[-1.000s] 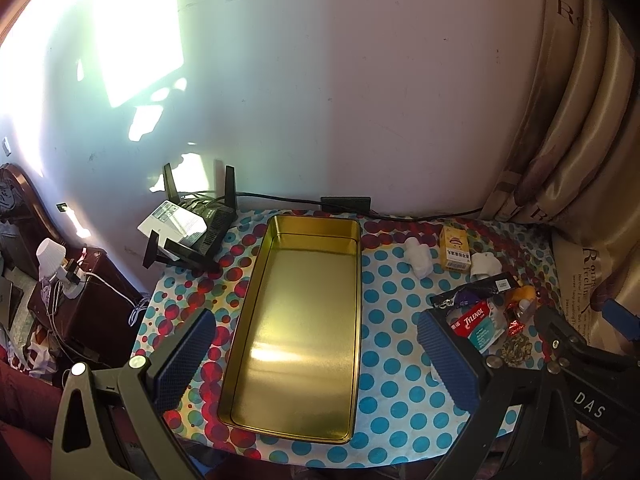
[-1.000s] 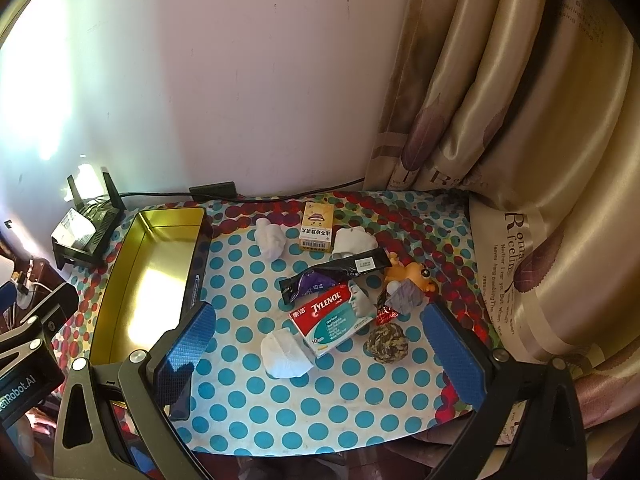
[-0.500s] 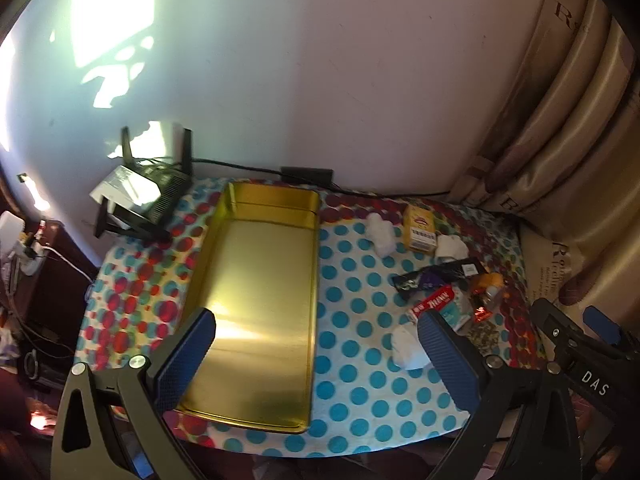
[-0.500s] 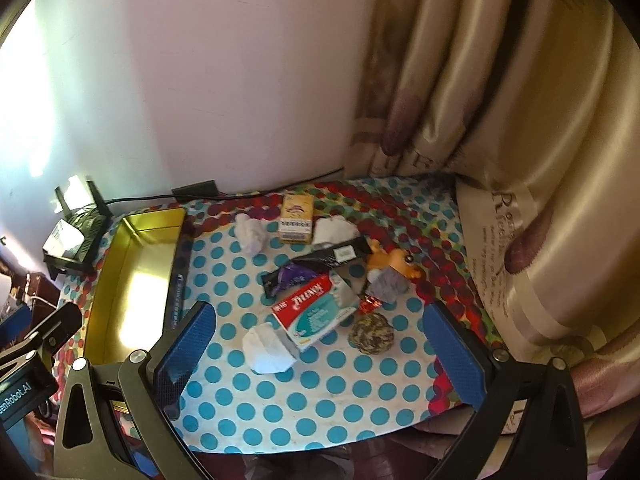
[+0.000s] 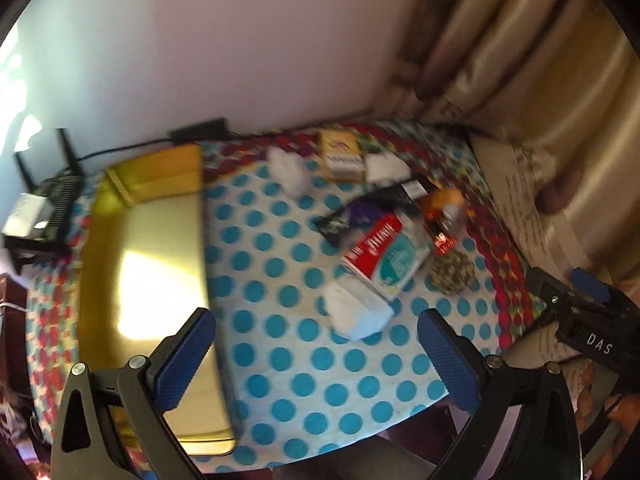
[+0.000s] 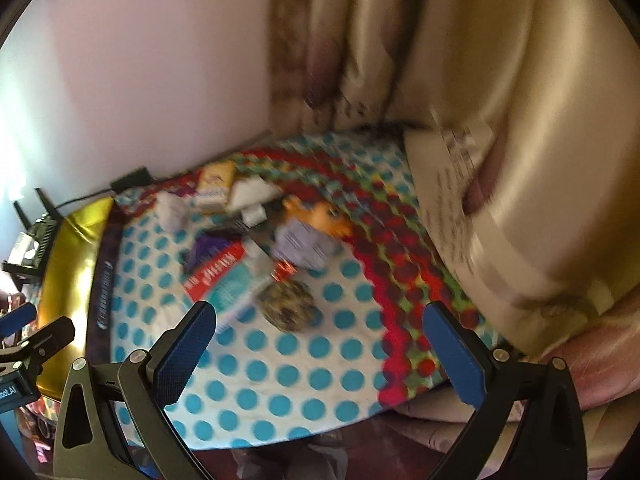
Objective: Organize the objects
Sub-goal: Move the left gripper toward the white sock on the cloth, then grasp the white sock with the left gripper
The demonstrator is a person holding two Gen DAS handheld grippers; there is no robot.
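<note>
Left wrist: gold tray long axis toward wall; left tongs, right tongs both spread, nothing gripped.

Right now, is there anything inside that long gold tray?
The gold tray looks empty: only its shiny floor with a bright patch of sunlight. Its near end is hidden behind the left gripper, so that part cannot be checked.
</note>
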